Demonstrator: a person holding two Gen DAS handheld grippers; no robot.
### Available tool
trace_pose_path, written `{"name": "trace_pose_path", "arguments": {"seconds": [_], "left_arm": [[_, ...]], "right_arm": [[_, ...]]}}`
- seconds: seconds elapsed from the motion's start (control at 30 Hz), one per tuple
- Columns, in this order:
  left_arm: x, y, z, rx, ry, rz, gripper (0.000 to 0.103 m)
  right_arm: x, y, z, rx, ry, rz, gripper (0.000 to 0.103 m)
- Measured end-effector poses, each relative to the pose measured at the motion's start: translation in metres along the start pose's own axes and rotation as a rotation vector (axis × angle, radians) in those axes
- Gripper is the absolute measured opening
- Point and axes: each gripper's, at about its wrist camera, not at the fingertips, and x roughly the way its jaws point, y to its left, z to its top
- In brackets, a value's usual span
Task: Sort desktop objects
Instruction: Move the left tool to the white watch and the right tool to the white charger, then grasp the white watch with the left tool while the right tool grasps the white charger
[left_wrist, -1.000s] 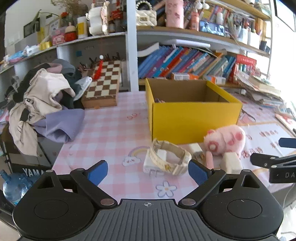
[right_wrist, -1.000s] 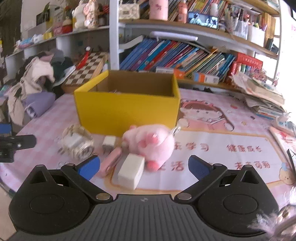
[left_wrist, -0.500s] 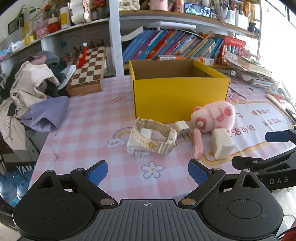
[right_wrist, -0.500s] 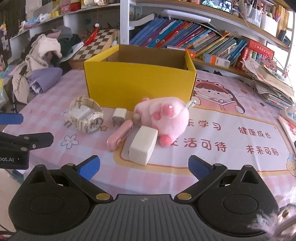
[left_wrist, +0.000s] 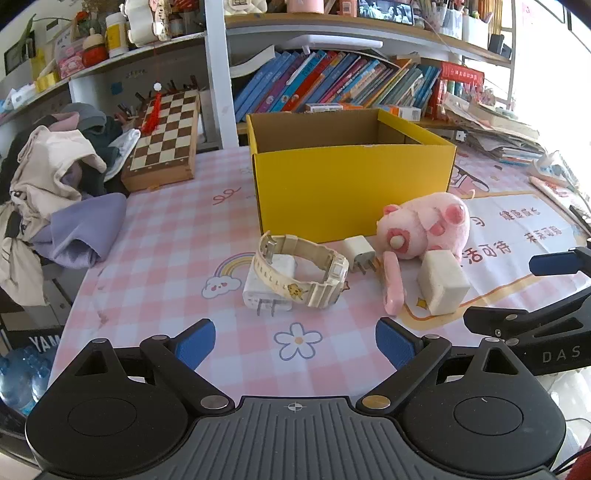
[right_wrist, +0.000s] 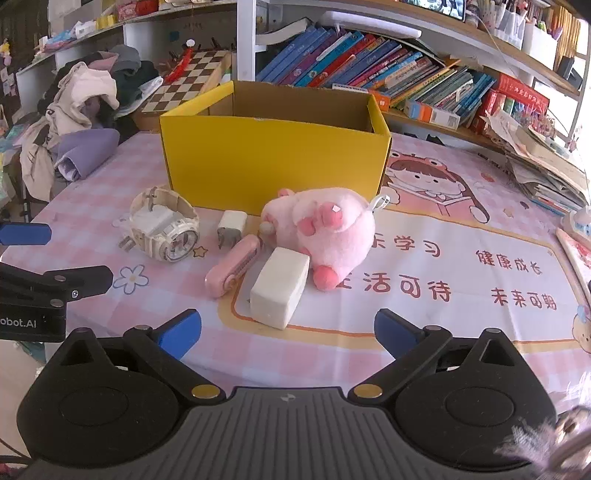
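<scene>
A yellow cardboard box (left_wrist: 351, 184) (right_wrist: 273, 166) stands open on the table. In front of it lie a cream watch (left_wrist: 303, 273) (right_wrist: 166, 229) around a white charger (left_wrist: 267, 291), a small white plug (left_wrist: 358, 253) (right_wrist: 231, 227), a pink flat gadget (left_wrist: 392, 288) (right_wrist: 232, 267), a white block (left_wrist: 441, 282) (right_wrist: 280, 291) and a pink plush pig (left_wrist: 424, 225) (right_wrist: 321, 229). My left gripper (left_wrist: 295, 343) is open and empty, before the watch. My right gripper (right_wrist: 288, 330) is open and empty, just before the white block.
A pile of clothes (left_wrist: 55, 192) lies at the table's left edge. A chessboard box (left_wrist: 166, 136) leans at the back left. Bookshelves (left_wrist: 351, 85) run behind. Stacked papers (right_wrist: 543, 166) sit at the right. Each gripper shows in the other's view.
Both grippers have pulled back and risen, so the objects look smaller and farther. Nothing on the table has moved.
</scene>
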Motion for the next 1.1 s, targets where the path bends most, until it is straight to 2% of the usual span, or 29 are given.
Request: {"name": "trace_pose_path", "arguments": {"seconds": [0.2, 0.37, 0.47, 0.6, 0.7, 0.8, 0.87, 0.97, 1.1], "left_arm": [[0.007, -0.003, 0.003, 0.024, 0.012, -0.006, 0.095], [0.012, -0.003, 0.007, 0.027, 0.012, 0.003, 0.094], [0.015, -0.002, 0.010, 0.023, 0.010, 0.013, 0.090], [0.021, 0.001, 0.014, 0.018, 0.016, 0.025, 0.090], [0.026, 0.000, 0.019, 0.025, 0.016, 0.028, 0.086], [0.031, -0.005, 0.022, 0.058, 0.014, 0.022, 0.078], [0.034, -0.010, 0.023, 0.088, 0.016, 0.012, 0.066], [0.039, -0.018, 0.024, 0.135, 0.020, -0.005, 0.055], [0.047, -0.027, 0.026, 0.204, 0.020, -0.011, 0.044]], "right_arm": [[0.008, -0.001, 0.004, -0.001, 0.015, 0.016, 0.097], [0.019, -0.002, 0.010, -0.002, 0.040, 0.032, 0.083], [0.026, -0.003, 0.014, -0.004, 0.058, 0.039, 0.073], [0.037, -0.004, 0.021, -0.010, 0.087, 0.043, 0.068], [0.045, -0.004, 0.025, -0.023, 0.106, 0.051, 0.062], [0.051, -0.004, 0.027, -0.037, 0.119, 0.059, 0.057], [0.055, -0.004, 0.029, -0.045, 0.127, 0.065, 0.053], [0.059, -0.005, 0.031, -0.048, 0.136, 0.071, 0.048], [0.062, -0.008, 0.031, -0.052, 0.146, 0.087, 0.044]]}}
